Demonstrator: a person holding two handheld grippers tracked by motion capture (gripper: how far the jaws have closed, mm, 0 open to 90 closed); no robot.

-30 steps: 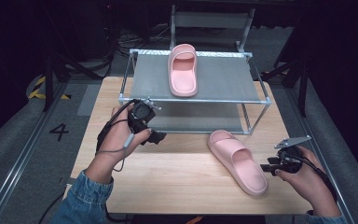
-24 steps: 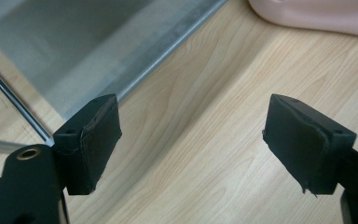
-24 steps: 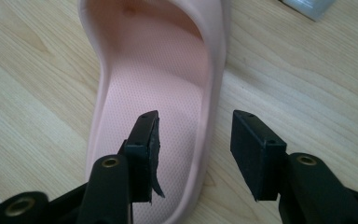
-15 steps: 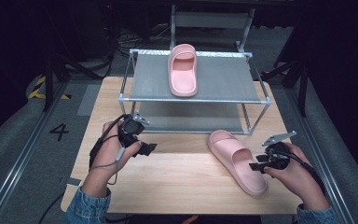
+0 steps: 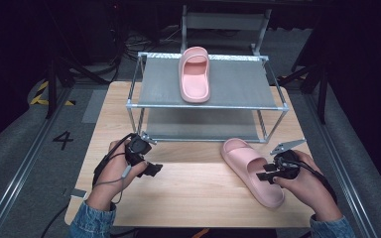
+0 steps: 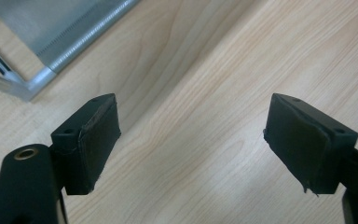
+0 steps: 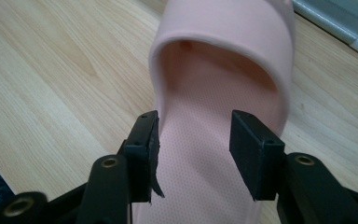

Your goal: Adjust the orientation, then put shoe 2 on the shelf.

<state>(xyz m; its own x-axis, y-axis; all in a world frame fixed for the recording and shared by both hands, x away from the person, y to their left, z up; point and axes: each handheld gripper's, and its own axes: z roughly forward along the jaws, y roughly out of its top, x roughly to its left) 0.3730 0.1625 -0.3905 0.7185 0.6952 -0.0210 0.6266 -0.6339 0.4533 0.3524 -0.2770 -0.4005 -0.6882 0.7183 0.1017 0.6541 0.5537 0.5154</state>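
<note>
One pink slipper (image 5: 194, 74) lies on the top shelf of a metal rack (image 5: 206, 106), toe toward me. A second pink slipper (image 5: 250, 168) lies on the wooden table (image 5: 198, 196) in front of the rack's right side. My right gripper (image 5: 264, 175) is open at this slipper's heel end. In the right gripper view its jaws (image 7: 193, 147) stand apart low over the slipper's footbed (image 7: 205, 93), the left jaw at the slipper's side rim. My left gripper (image 5: 153, 168) hovers over bare wood near the rack's front left leg, open wide (image 6: 191, 140) with nothing between its fingers.
The rack's lower shelf (image 5: 201, 125) is bare, and its front left corner (image 6: 28, 86) lies close to the left gripper. Bare wood runs between the two hands. Dark floor, rails and a stand frame (image 5: 225, 20) surround the table.
The left gripper has drawn back from the rack toward the table's front. The right gripper has moved left onto the heel end of the slipper on the table.
</note>
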